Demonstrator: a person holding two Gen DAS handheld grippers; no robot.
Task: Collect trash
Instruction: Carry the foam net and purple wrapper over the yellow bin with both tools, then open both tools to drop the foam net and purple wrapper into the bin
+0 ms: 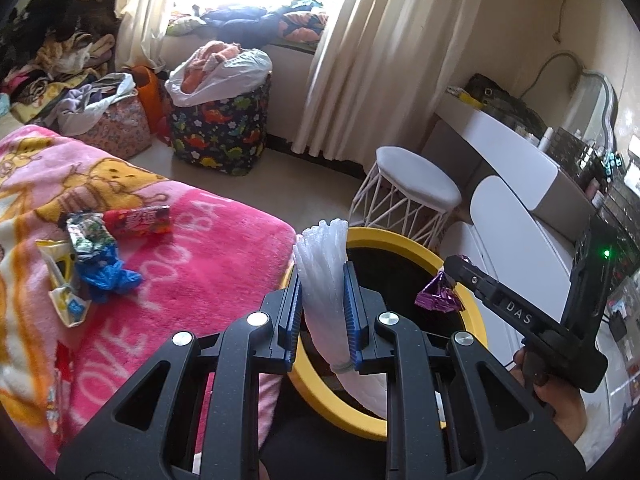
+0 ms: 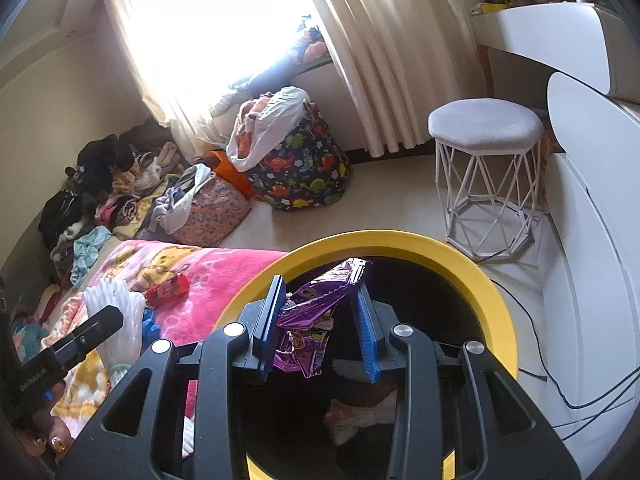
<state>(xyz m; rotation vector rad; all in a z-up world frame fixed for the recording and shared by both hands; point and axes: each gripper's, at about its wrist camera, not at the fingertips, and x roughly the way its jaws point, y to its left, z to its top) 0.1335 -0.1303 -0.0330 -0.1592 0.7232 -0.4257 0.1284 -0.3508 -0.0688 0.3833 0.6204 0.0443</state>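
My left gripper [image 1: 322, 280] is shut on a white foam net sleeve [image 1: 322, 264], held at the near rim of the yellow-rimmed black trash bin [image 1: 404, 242]. My right gripper [image 2: 320, 292] holds a crumpled purple foil wrapper [image 2: 312, 320] over the bin's opening [image 2: 440, 248]; its fingers stand fairly wide and the wrapper hangs against the left pad. It also shows in the left wrist view [image 1: 438, 298]. On the pink blanket [image 1: 192, 280] lie a red wrapper [image 1: 138, 220], a silver-green wrapper [image 1: 88, 236], a blue crumpled piece [image 1: 108, 278] and a yellow-white packet [image 1: 64, 288].
Some trash lies in the bin's bottom [image 2: 360, 416]. A white wire stool [image 2: 486, 168] and white dresser [image 2: 592, 208] stand right of the bin. A dinosaur-print hamper [image 1: 218, 128] and clothes piles [image 1: 60, 68] stand by the curtains. Cables [image 2: 560, 392] run along the floor.
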